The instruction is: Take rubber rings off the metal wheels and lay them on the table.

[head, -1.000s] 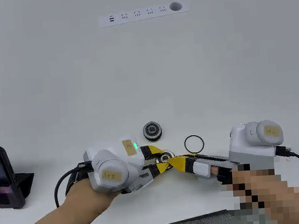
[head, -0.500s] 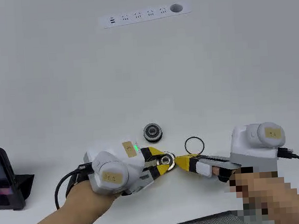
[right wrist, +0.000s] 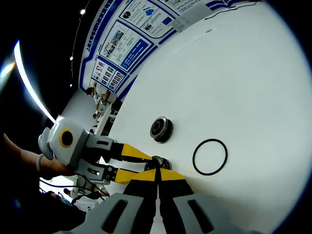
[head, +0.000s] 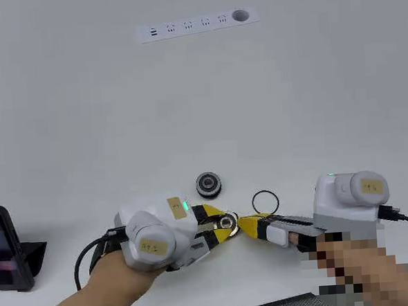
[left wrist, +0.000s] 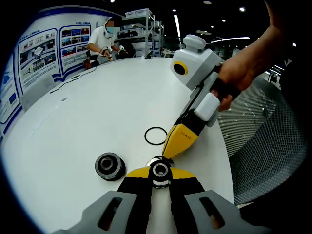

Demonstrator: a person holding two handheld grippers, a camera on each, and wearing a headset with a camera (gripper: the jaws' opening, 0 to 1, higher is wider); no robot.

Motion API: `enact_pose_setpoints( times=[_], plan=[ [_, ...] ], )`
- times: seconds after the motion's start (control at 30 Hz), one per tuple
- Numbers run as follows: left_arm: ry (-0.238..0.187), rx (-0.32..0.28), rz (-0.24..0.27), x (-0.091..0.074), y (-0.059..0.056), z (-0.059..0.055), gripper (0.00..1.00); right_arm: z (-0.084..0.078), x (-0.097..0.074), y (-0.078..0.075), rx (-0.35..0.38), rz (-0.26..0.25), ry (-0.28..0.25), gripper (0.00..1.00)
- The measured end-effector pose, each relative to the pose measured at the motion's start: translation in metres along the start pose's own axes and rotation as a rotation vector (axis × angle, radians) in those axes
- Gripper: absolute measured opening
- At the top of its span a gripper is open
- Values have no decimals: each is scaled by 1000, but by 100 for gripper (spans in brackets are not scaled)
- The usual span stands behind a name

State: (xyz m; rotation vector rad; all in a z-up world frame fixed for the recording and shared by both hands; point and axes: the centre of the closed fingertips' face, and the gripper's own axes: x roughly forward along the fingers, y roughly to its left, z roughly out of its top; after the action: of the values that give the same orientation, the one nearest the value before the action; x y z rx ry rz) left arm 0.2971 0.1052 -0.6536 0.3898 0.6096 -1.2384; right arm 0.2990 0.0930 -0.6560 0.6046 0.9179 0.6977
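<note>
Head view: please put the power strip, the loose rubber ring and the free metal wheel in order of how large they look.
1. power strip: longest by far, though it lies farthest away.
2 and 3. loose rubber ring and free metal wheel: about equally wide, so I do not rank them.
</note>
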Motion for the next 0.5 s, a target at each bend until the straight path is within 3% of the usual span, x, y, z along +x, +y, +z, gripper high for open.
enact_pose_setpoints(
  times=[0.5],
  plan=[
    [-1,1,1,0,0,0,13,1,1,7,-6,19,5,1]
  ],
)
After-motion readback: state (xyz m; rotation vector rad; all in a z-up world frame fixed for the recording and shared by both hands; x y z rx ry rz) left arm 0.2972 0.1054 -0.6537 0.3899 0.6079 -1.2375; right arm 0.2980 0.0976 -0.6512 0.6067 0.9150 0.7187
